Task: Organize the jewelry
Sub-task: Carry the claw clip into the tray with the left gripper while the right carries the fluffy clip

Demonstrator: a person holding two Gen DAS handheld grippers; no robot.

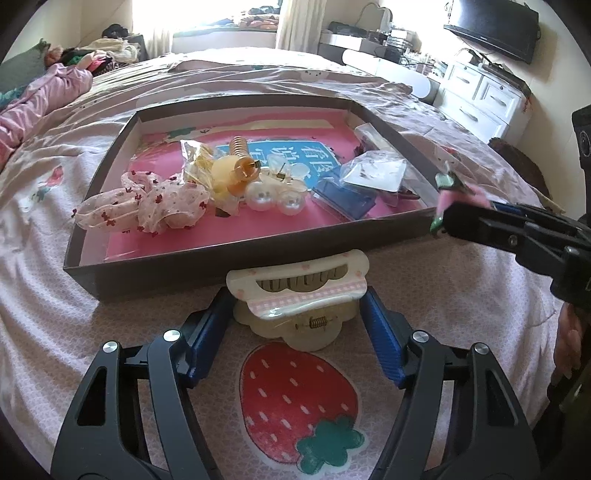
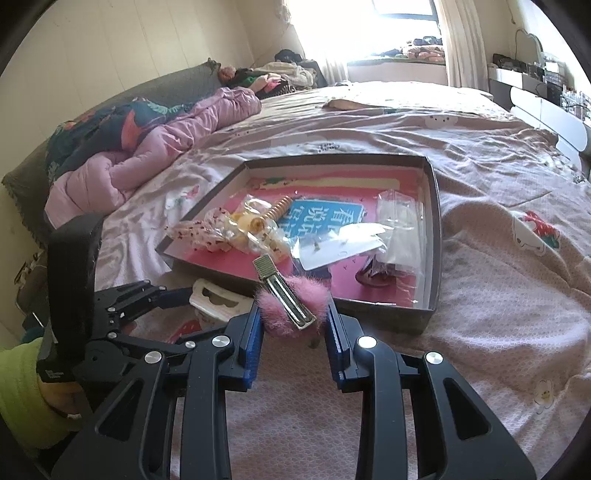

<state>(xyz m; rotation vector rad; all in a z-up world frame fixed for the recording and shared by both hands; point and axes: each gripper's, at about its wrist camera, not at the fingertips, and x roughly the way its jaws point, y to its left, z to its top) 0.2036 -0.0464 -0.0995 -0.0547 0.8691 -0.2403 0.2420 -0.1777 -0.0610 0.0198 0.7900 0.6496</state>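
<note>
A shallow dark box (image 1: 155,273) with a pink floor lies on the bed; it also shows in the right wrist view (image 2: 436,229). Inside it are a floral scrunchie (image 1: 147,201), a yellow claw clip (image 1: 236,170), pearl pieces (image 1: 273,199), a blue case (image 1: 345,197) and clear bags (image 1: 373,171). My left gripper (image 1: 299,306) is shut on a cream claw clip (image 1: 299,288) just in front of the box. My right gripper (image 2: 293,314) is shut on a fluffy pink hair clip (image 2: 291,299) with a metal bar, held over the box's near edge; it appears at the right in the left wrist view (image 1: 448,197).
The bedspread has a strawberry print (image 1: 299,402) under my left gripper. A pink quilted coat (image 2: 155,147) and pillows lie at the head of the bed. White drawers (image 1: 476,96) and a wall television (image 1: 495,26) stand beyond the bed's far side.
</note>
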